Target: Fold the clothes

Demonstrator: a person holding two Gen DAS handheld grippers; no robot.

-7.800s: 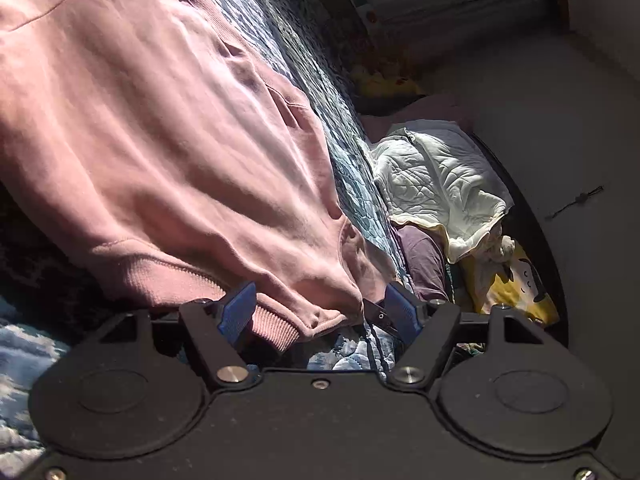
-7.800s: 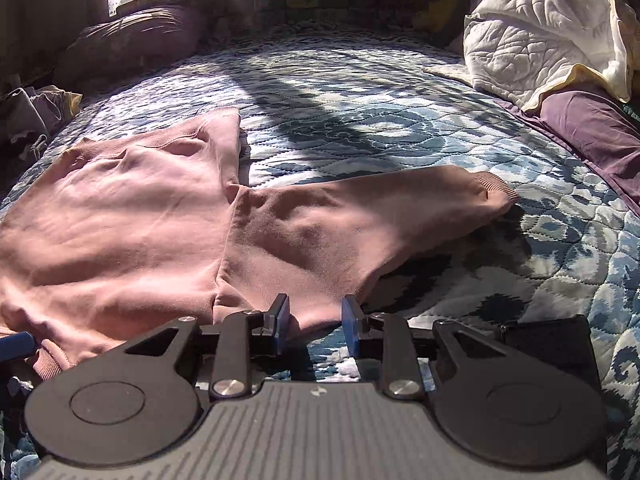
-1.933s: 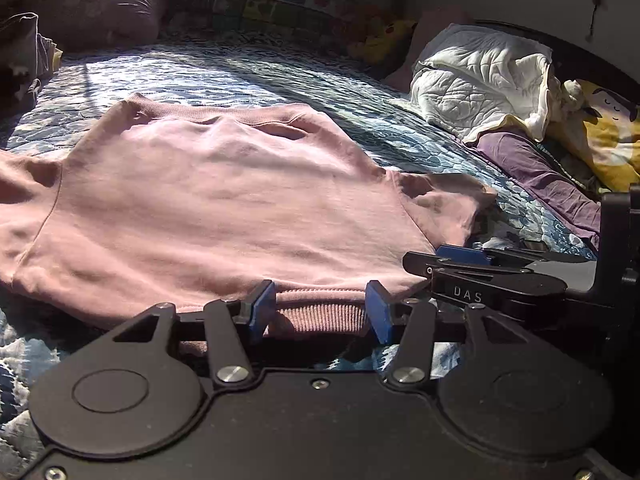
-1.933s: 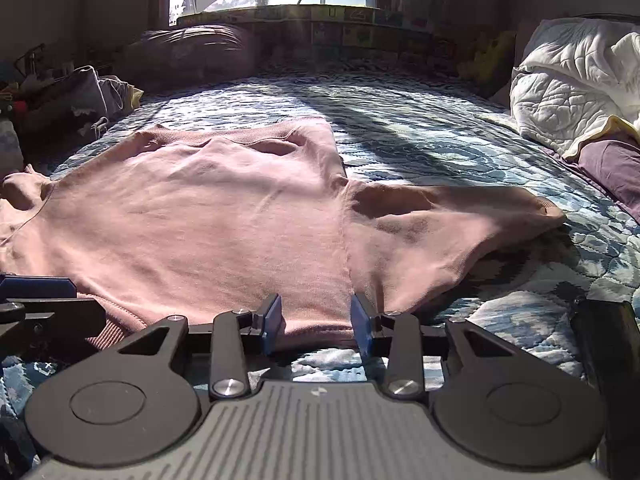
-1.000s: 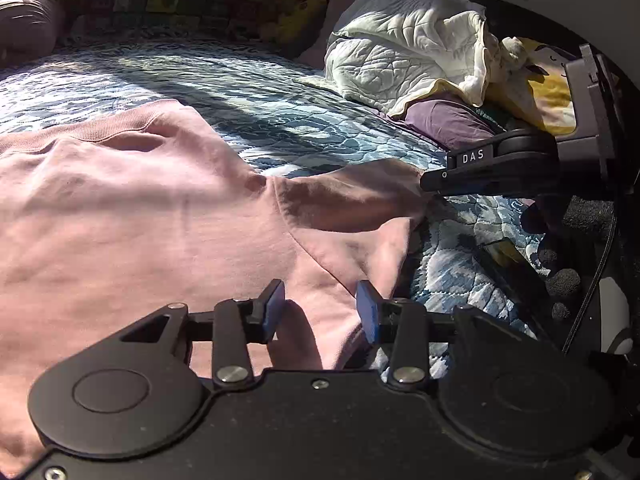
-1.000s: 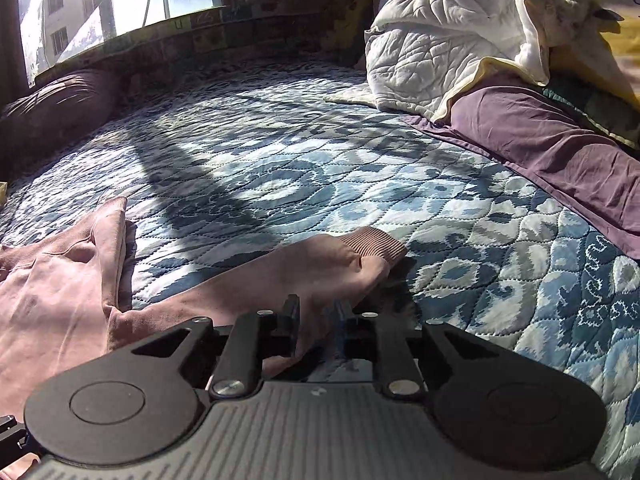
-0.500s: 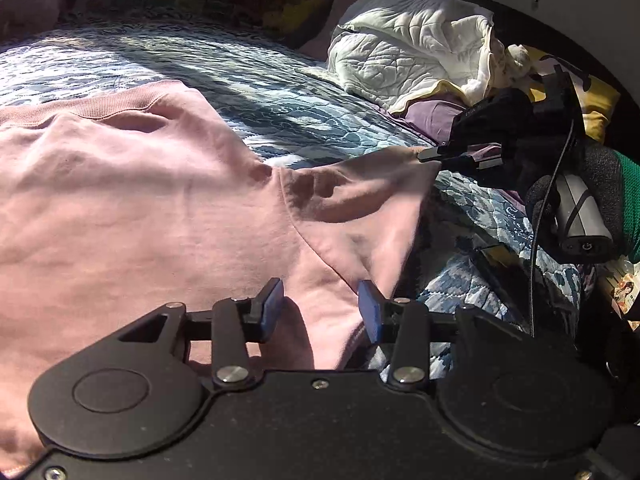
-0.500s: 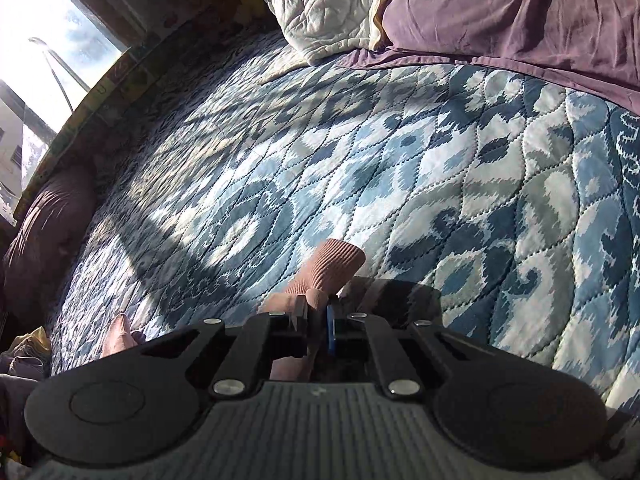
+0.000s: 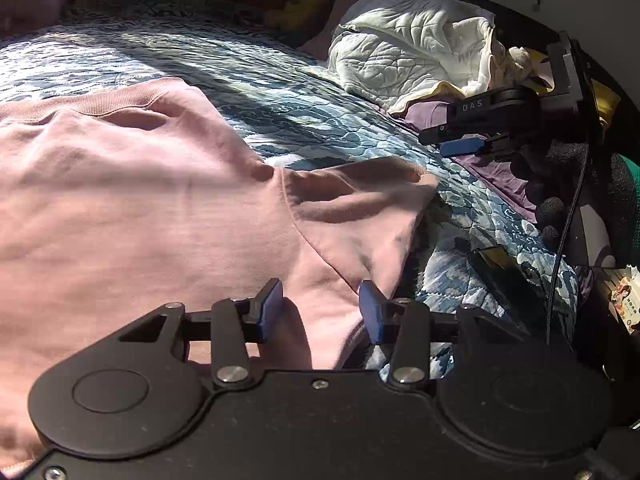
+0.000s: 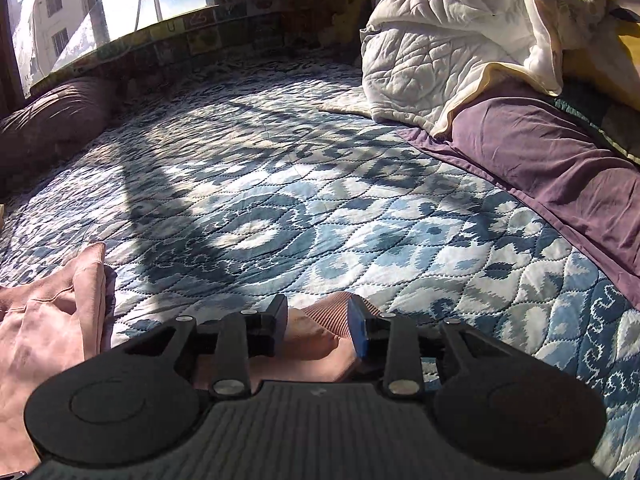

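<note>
A pink sweatshirt (image 9: 140,208) lies flat on the blue patterned quilt (image 10: 304,208), with its right sleeve (image 9: 360,204) stretched toward the bed's edge. My left gripper (image 9: 320,304) is open and hovers low over the cloth where that sleeve joins the body. Nothing is pinched between its blue pads. My right gripper (image 10: 318,320) is open too, and the ribbed sleeve cuff (image 10: 328,312) lies loose on the quilt between its fingers. In the left wrist view the right gripper (image 9: 452,140) sits just beyond the sleeve's end.
A white quilted blanket (image 10: 452,48) and a purple sheet (image 10: 532,152) are piled along the right side. A brown cushion (image 10: 48,116) rests under the window at the far left. A flat black object (image 9: 496,264) lies near the bed's edge.
The right gripper, shut on the sleeve cuff half a second ago, has opened and let it go; its view has tilted back level. The left gripper has barely moved.
</note>
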